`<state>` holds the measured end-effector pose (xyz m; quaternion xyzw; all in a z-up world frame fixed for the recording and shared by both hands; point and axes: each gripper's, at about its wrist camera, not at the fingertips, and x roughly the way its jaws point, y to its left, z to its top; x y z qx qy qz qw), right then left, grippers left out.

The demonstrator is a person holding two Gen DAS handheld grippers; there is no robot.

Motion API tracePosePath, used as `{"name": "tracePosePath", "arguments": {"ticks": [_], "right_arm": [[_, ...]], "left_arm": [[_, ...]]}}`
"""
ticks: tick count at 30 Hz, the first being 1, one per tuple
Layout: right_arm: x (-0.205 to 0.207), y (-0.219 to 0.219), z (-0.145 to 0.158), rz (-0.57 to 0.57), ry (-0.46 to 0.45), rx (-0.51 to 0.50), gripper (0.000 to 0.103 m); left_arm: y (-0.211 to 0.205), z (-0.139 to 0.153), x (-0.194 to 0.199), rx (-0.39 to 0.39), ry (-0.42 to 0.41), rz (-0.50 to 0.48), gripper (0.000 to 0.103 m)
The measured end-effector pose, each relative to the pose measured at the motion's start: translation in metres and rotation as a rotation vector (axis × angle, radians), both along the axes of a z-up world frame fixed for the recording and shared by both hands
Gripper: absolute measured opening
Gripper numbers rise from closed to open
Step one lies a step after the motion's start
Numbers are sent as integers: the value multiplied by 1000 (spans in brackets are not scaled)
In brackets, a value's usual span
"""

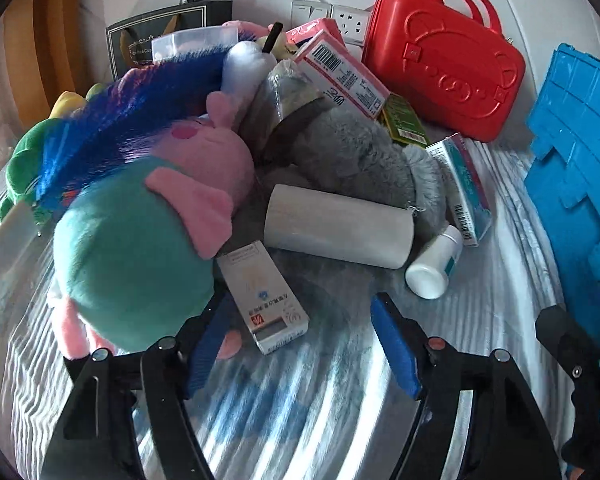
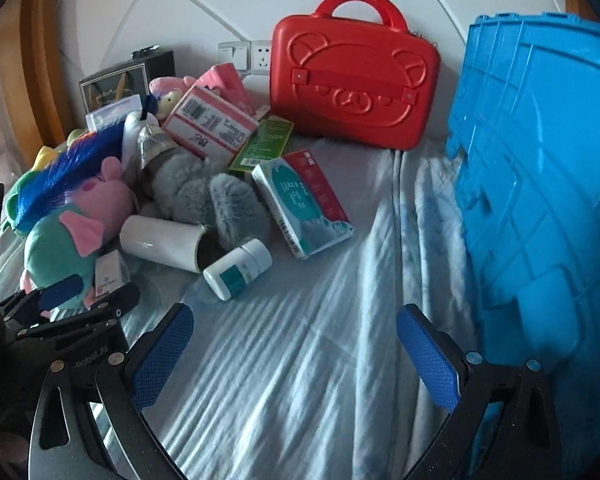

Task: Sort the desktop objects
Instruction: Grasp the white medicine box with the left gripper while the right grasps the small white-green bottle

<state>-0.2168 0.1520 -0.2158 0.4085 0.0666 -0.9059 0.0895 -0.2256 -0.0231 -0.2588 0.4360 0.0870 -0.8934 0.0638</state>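
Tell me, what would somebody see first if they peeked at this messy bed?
Probably the bright red bear-face case, standing upright at the back against the white wall. Next, the big blue crate along the right side. Then the pile of toys and boxes on the left, with the pink plush in a teal dress lying at the front.

Items on the bed sheet — one red case (image 2: 354,88), one blue crate (image 2: 540,168), one white roll (image 2: 162,242), one white pill bottle (image 2: 238,268), one grey plush (image 2: 204,192) — and at least five cartons, some partly hidden.
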Motion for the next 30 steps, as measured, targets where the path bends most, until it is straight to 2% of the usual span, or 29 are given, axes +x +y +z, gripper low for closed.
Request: {"name": "tracePosePath", "arguments": {"ticks": [2, 4, 9, 12, 15, 16, 18, 20, 24, 30], "right_arm": [[-9, -7, -10, 12, -20, -3, 98], [-18, -17, -20, 30, -42, -22, 81], [-38, -37, -36, 25, -79, -83, 74], [-49, -45, -44, 2, -87, -88, 68], [-61, -48, -52, -34, -95, -93, 60], [-64, -48, -56, -43, -101, -96, 49], [-67, -48, -61, -56, -114, -85, 41], [-64, -46, -62, -55, -118, -80, 39], [-47, -39, -62, -48, -129, -78, 39], [-20, -43, -56, -12, -111, -43, 38]], "left_arm": [[-7, -8, -9, -29, -16, 18, 62], [-20, -14, -11, -14, -26, 25, 54], [-31, -21, -13, -68, -25, 3, 49], [-30, -23, -18, -73, -26, -24, 49], [-28, -24, -23, -63, -27, -47, 42], [-29, -25, -23, -66, -30, -50, 39], [-32, -26, -19, -69, -32, -59, 36], [-35, -25, -14, -54, -38, -68, 31], [-43, -24, -4, 13, -51, -66, 31], [-36, -16, 17, -24, -42, -101, 31]]}}
